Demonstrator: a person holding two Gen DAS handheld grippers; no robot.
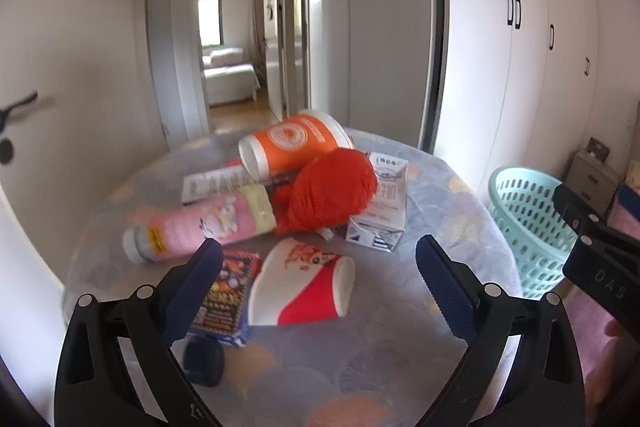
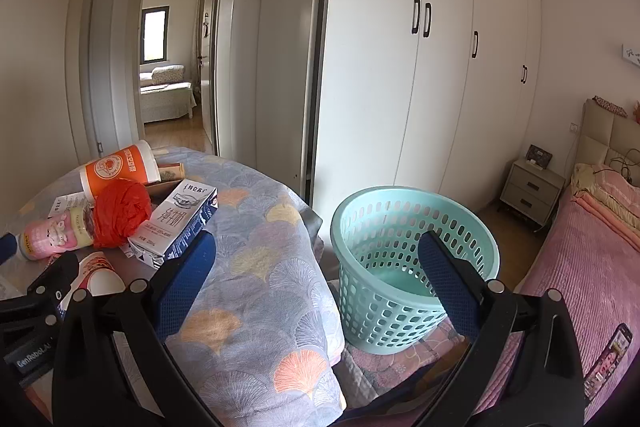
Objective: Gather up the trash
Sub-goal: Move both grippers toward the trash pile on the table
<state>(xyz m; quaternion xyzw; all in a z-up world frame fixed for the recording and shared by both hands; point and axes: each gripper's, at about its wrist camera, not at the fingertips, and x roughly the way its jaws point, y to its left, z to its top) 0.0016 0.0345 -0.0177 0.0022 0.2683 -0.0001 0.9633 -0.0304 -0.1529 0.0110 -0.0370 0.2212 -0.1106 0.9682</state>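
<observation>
Trash lies on a table with a fan-patterned cloth: a red-and-white paper cup on its side, a pink bottle, an orange cup, a red crumpled bag, a milk carton, a colourful snack packet and a dark cap. My left gripper is open and empty, its fingers either side of the red-and-white cup, just above it. My right gripper is open and empty, between the table edge and a mint laundry-style basket.
The basket stands on the floor to the right of the table. A bed with a pink cover and a nightstand are at the right. White wardrobes and an open doorway are behind.
</observation>
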